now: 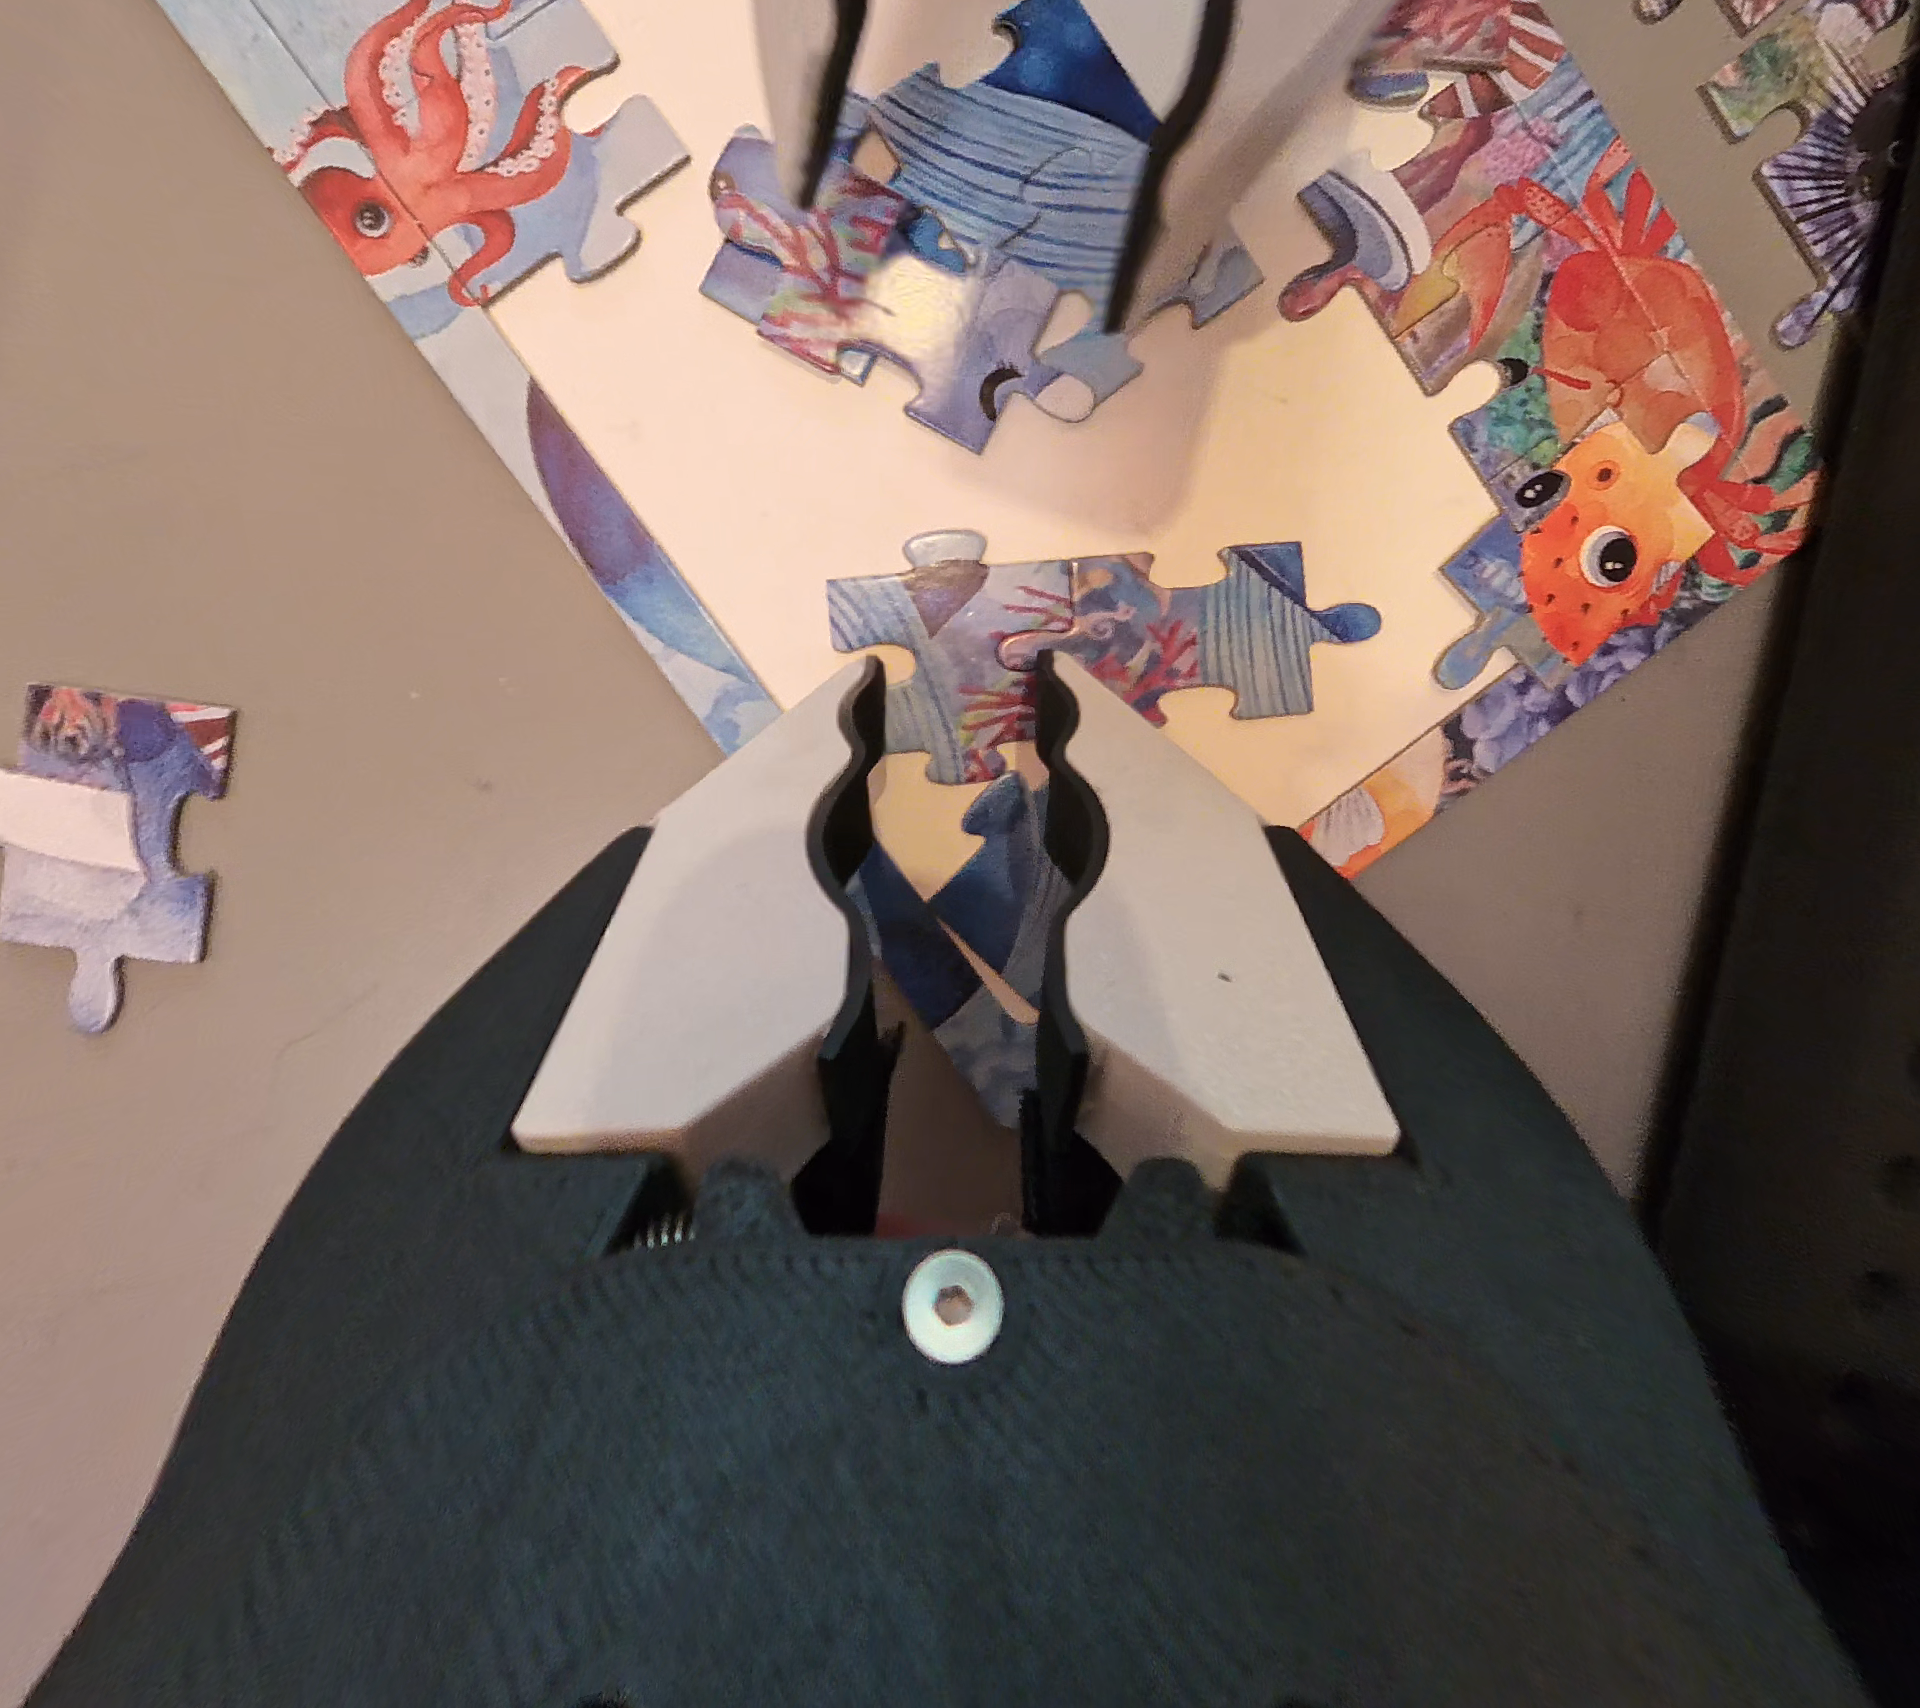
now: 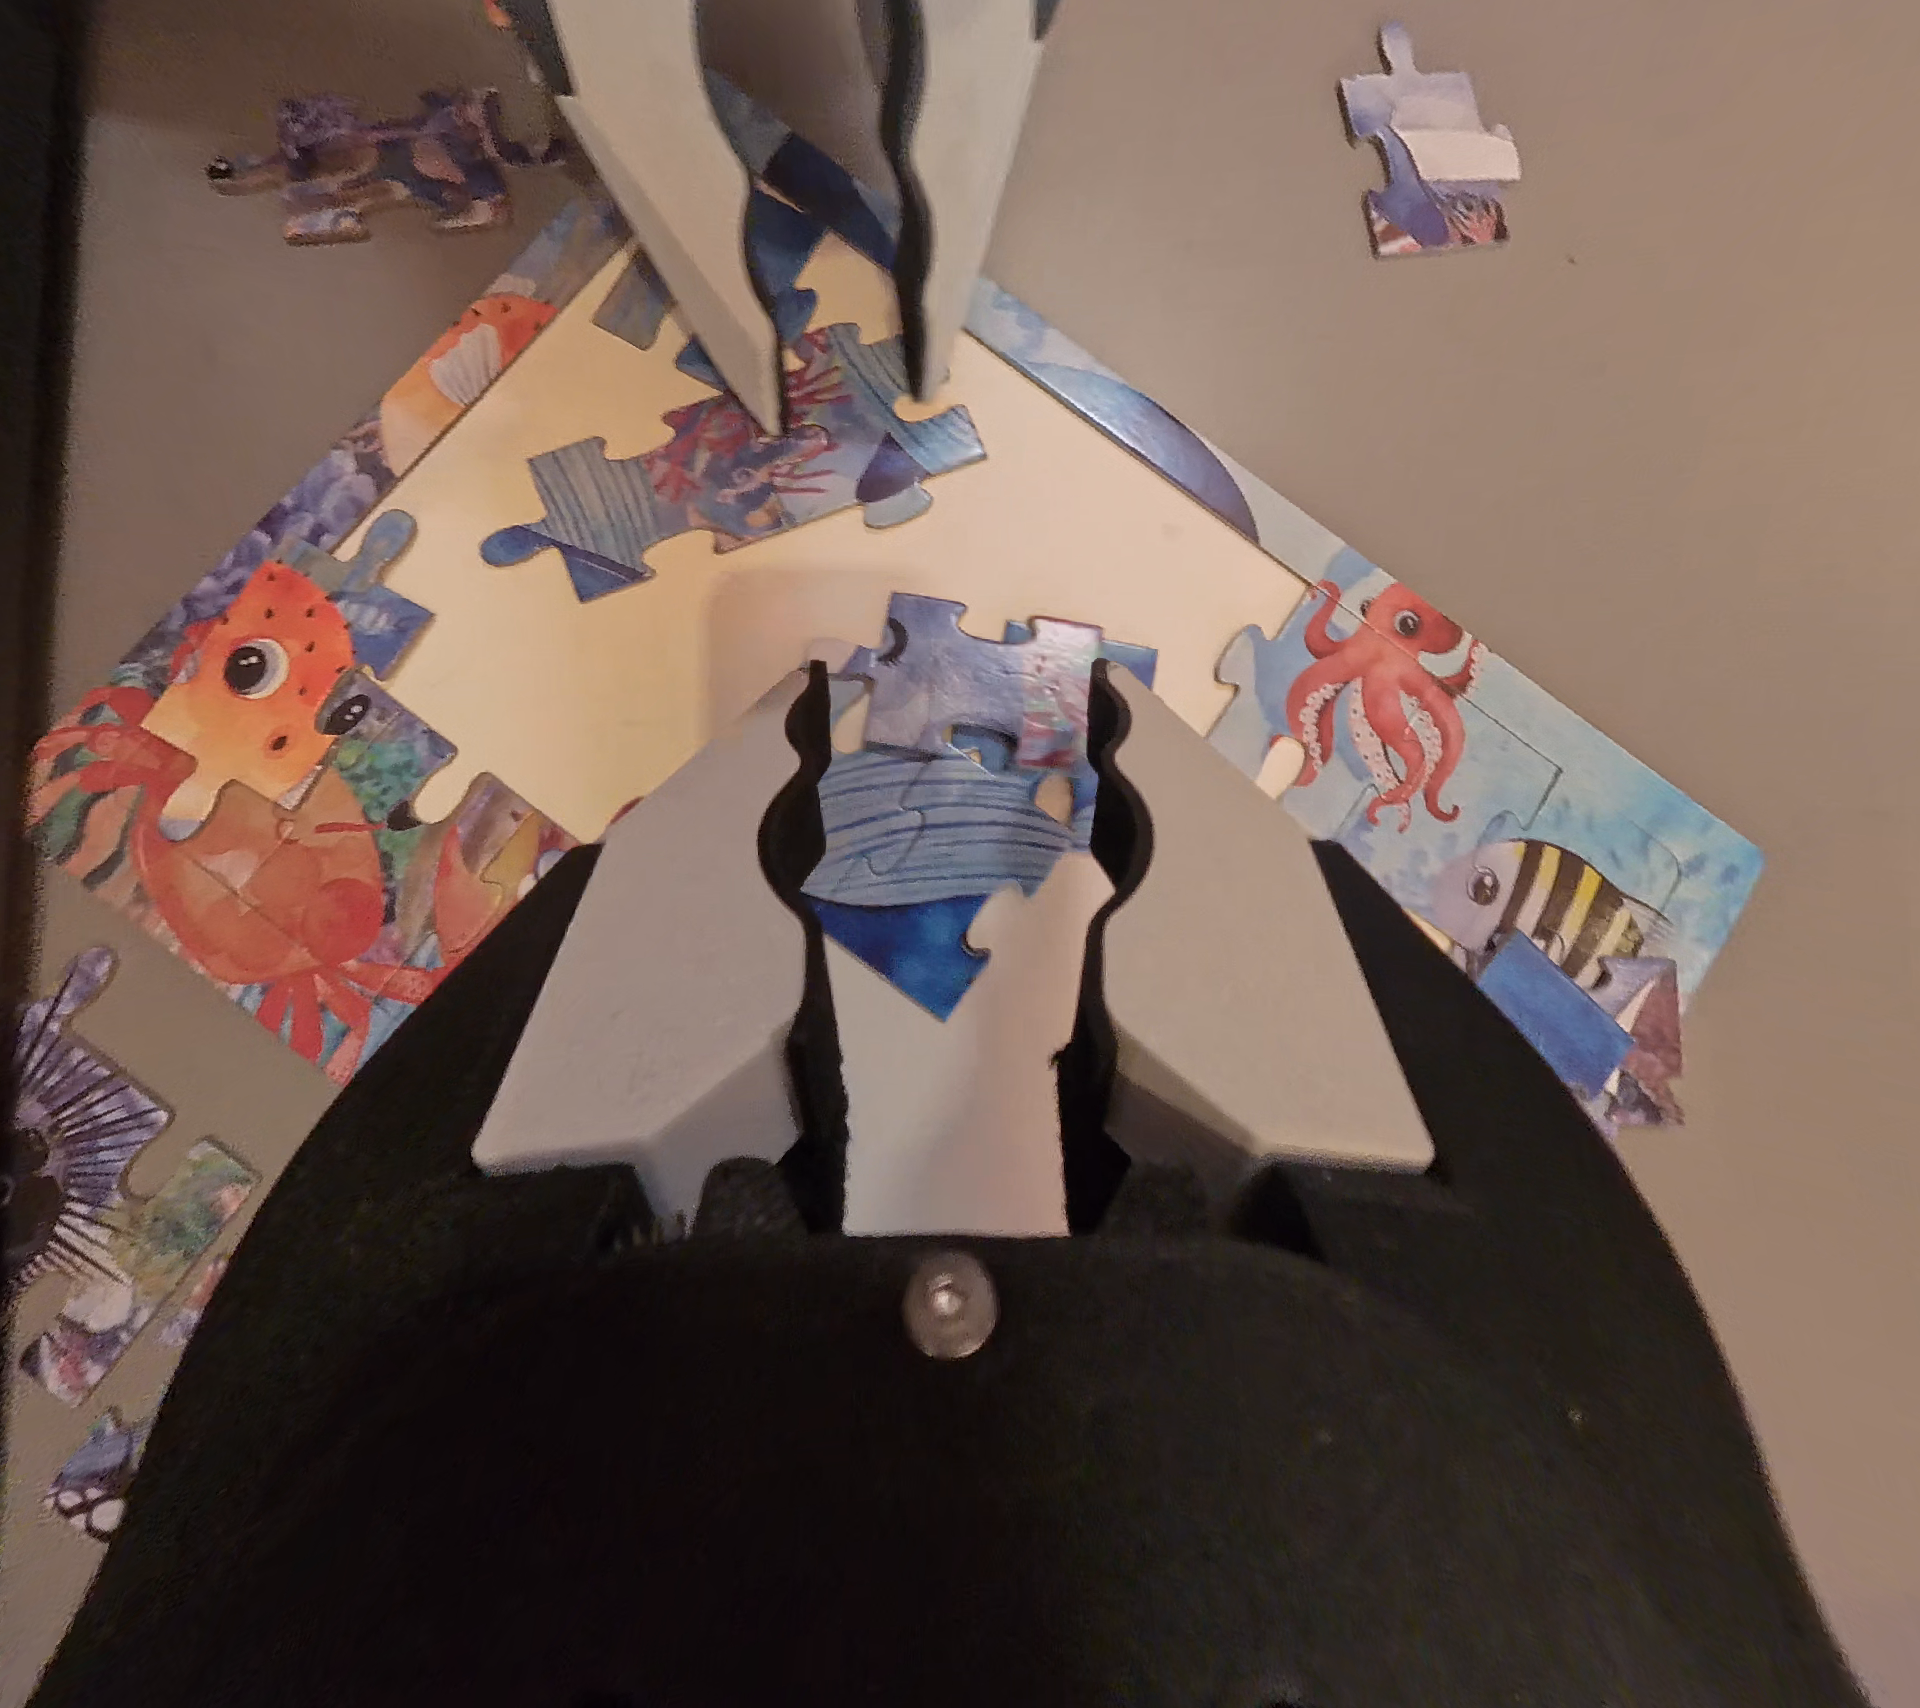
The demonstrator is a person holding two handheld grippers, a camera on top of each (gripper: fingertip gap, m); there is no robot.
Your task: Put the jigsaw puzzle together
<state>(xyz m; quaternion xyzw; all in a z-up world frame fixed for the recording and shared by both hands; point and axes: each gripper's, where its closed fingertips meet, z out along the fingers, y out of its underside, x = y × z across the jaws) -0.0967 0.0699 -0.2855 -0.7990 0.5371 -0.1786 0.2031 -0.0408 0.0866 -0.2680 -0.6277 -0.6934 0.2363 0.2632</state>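
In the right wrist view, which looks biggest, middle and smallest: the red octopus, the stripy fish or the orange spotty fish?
1. Orange spotted fish picture
2. Red octopus picture
3. Striped yellow-and-black fish picture, partly hidden, so unsure.

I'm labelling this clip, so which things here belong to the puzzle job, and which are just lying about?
Part of the job:
- cream puzzle tray with ocean-picture border
- joined striped blue whale pieces between the right tool
- coral-patterned pair of pieces at the left tool
- loose pieces on the beige table

Lying about:
- nothing visible
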